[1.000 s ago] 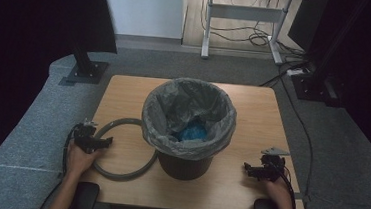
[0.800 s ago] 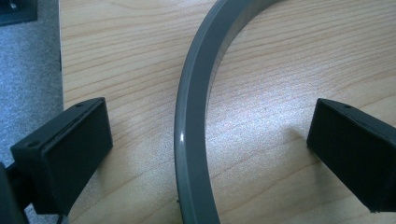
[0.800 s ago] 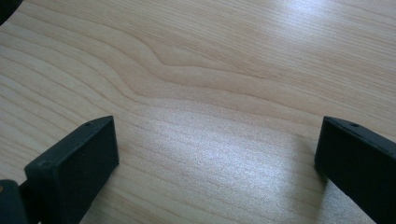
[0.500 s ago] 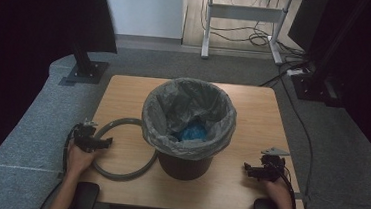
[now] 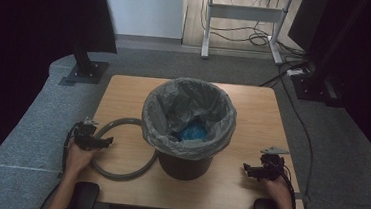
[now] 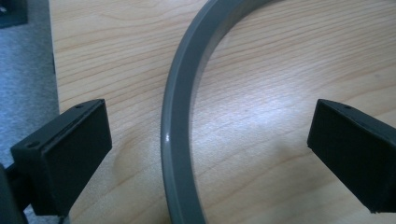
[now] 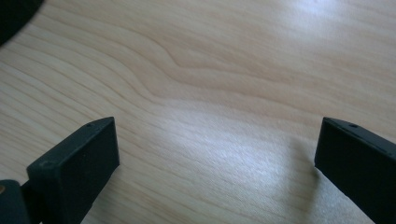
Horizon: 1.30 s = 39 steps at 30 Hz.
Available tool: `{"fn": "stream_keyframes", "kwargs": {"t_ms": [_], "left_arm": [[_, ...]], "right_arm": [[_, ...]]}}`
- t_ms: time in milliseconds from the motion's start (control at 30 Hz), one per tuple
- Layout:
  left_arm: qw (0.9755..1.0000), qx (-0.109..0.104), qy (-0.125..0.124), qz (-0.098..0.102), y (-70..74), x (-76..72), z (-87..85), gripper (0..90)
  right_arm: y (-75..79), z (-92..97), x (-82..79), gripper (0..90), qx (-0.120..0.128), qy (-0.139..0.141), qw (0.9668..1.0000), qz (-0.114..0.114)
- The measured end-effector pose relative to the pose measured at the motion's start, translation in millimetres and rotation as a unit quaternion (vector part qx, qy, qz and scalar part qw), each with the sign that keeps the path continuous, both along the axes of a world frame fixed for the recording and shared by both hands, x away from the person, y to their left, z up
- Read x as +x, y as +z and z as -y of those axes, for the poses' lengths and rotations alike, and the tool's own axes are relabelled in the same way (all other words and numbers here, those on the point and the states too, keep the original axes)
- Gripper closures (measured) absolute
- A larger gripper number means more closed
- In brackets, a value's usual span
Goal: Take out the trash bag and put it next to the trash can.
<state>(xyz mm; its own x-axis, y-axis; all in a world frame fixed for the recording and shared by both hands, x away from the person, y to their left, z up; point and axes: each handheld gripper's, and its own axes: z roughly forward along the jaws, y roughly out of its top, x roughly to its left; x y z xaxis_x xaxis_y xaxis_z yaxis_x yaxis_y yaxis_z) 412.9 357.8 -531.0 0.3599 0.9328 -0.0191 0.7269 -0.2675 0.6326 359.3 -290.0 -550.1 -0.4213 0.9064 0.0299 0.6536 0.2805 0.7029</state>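
Two grippers are sitting low over the wooden table (image 5: 254, 102), one at each near corner, with a hand behind each. The left gripper (image 5: 101, 140) is hovering right over the grey plastic ring (image 5: 118, 172), and its jaws are standing wide apart, one on each side of the ring's band. In the left gripper view the ring (image 6: 180, 116) is curving up between the two black jaws without either one touching it, so nothing is getting squeezed there. The ring itself is lying flat on the tabletop at the near left, and its far right part is tucking in against the base of the black bin (image 5: 184, 165), looks like touching or just about.

That bin is standing upright in the middle of the table, and a grey bin liner (image 5: 171, 103) is folding over its rim. Something blue and crumpled (image 5: 191, 133) is lying down at the bottom of the bag, can't tell what it is exactly.

Over at the near right, the right gripper (image 5: 248, 168) is pointing in toward the bin but staying well apart from it. Its jaws are gaping too, and in the right gripper view they're framing plain wood grain, with a dark curved edge (image 7: 14, 16) peeking in at the top left corner.
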Motion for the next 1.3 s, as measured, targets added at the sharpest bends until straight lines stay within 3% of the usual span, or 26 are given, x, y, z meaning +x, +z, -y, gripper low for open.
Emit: {"fn": "stream_keyframes", "kwargs": {"t_ms": [200,433,633,967,1033,1233,1300], "left_arm": [[0.9995,-0.022,-0.023,-0.003,21.7,-5.4,-0.9,0.0],[0.9988,-0.014,-0.047,-0.005,37.5,-10.0,5.9,0.0],[0.9976,-0.015,-0.068,0.001,55.8,-13.8,14.8,0.0],[0.9919,-0.034,-0.122,0.007,85.9,-18.6,35.2,0.2],[0.9892,-0.036,-0.142,0.01,96.5,-20.3,42.1,0.6],[0.9848,-0.036,-0.169,0.01,113.8,-22.7,52.0,1.6],[0.9812,-0.051,-0.186,0.011,124.5,-24.4,56.6,2.1]], "right_arm": [[18.4,-7.0,-1.3,0.0,0.001,0.015,0.9999,0.007],[36.1,-18.4,-3.3,0.1,-0.013,0.042,0.999,0.002],[55.6,-20.7,-5.7,0.1,-0.007,0.058,0.9983,0.003],[88.9,-27.7,-10.6,0.1,-0.009,0.095,0.9954,0.009],[95.9,-29.9,-11.1,0.1,-0.008,0.104,0.9945,0.009],[115.7,-34.8,-12.5,0.0,0.004,0.124,0.9922,0.012],[128.2,-37.2,-13.0,0.1,0.012,0.137,0.9905,0.012]]}}
